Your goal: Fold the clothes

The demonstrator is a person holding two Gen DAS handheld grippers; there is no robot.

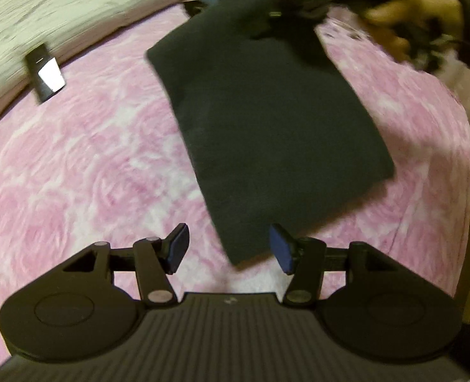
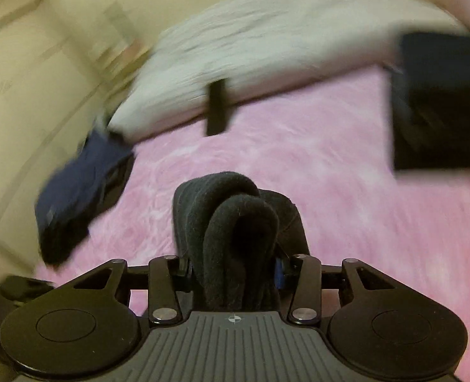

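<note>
A dark garment (image 1: pixel 267 111) lies stretched out on the pink bedspread (image 1: pixel 91 175). My left gripper (image 1: pixel 230 248) hovers open over its near corner, and the pads do not touch the cloth. At the far end a person's hand (image 1: pixel 410 22), blurred by motion, lifts the garment's far edge. In the right wrist view my right gripper (image 2: pixel 235 267) is shut on a bunched, doubled-over fold of that dark cloth (image 2: pixel 235 222), raised above the bedspread (image 2: pixel 330 207).
A pale quilt (image 1: pixel 75 9) runs along the far side, with a dark phone-like object (image 1: pixel 45 73) leaning on it. A folded dark stack (image 2: pixel 442 105) lies at the right. A crumpled navy garment (image 2: pixel 79 187) hangs at the bed's left edge.
</note>
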